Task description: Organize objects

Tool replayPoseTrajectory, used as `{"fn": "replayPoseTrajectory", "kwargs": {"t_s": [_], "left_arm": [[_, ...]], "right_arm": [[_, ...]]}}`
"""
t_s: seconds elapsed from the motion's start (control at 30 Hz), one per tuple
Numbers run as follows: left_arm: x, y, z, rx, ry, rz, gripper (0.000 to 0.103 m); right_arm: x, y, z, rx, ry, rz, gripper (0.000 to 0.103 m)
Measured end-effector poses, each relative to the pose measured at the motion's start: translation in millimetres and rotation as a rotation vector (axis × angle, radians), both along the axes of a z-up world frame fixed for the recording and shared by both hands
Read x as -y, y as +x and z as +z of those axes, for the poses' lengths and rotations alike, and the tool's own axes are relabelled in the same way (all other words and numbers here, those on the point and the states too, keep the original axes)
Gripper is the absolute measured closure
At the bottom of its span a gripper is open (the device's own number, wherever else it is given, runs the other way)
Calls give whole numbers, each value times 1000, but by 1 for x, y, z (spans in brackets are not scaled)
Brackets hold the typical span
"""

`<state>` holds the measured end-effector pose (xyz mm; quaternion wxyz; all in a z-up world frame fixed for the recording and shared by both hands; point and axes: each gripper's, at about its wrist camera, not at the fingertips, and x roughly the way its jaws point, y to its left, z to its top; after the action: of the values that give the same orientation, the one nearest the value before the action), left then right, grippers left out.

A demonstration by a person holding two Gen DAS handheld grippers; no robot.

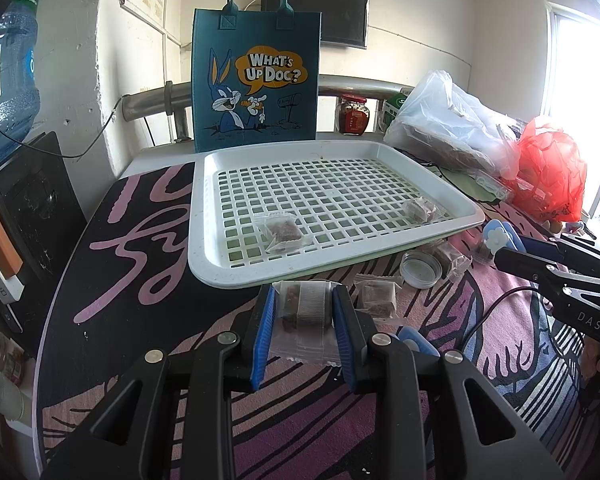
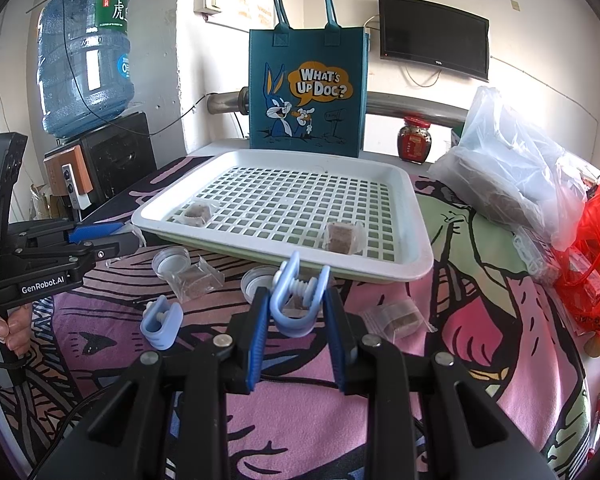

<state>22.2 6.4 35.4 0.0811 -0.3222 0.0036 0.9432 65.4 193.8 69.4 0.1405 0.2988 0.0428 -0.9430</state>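
The left tool (image 1: 304, 312) is clamping a clear-wrapped snack (image 1: 305, 307) between its blue pads, holding it just short of the near rim of the white tray (image 1: 340, 268). The right tool (image 2: 296, 312) is gripping a pale blue clip (image 2: 296, 300) upright between its pads, also just before the tray's near edge. The tray is sitting on a patterned cloth covering the counter (image 2: 300, 420), and two wrapped snacks are lying on its grid: one (image 2: 198, 213) toward the left and one (image 2: 342, 236) toward the right in the right wrist view. More wrapped snacks are lying loose on the cloth in front of the tray, among them one (image 2: 196, 280) beside a small round lid (image 2: 171, 260) and another (image 2: 398, 318) to the right of the right tool. A second blue clip (image 2: 160, 318) is resting on the cloth to the left of the right tool. A teal tote bag (image 2: 308, 92) is standing upright behind the tray, with a red-lidded jar (image 2: 414, 140) to its right and plastic bags (image 2: 512, 168) piling up at the right side.
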Motion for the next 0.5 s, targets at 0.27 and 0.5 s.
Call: {"fn": "replayPoseTrajectory", "kwargs": {"t_s": [0.27, 0.5], "left_arm": [[0, 0, 0, 0, 0, -1, 75], [0, 0, -1, 1, -1, -1, 75]], "right_arm": [[0, 0, -1, 0, -1, 1, 77], [1, 0, 0, 0, -1, 1, 77]]}}
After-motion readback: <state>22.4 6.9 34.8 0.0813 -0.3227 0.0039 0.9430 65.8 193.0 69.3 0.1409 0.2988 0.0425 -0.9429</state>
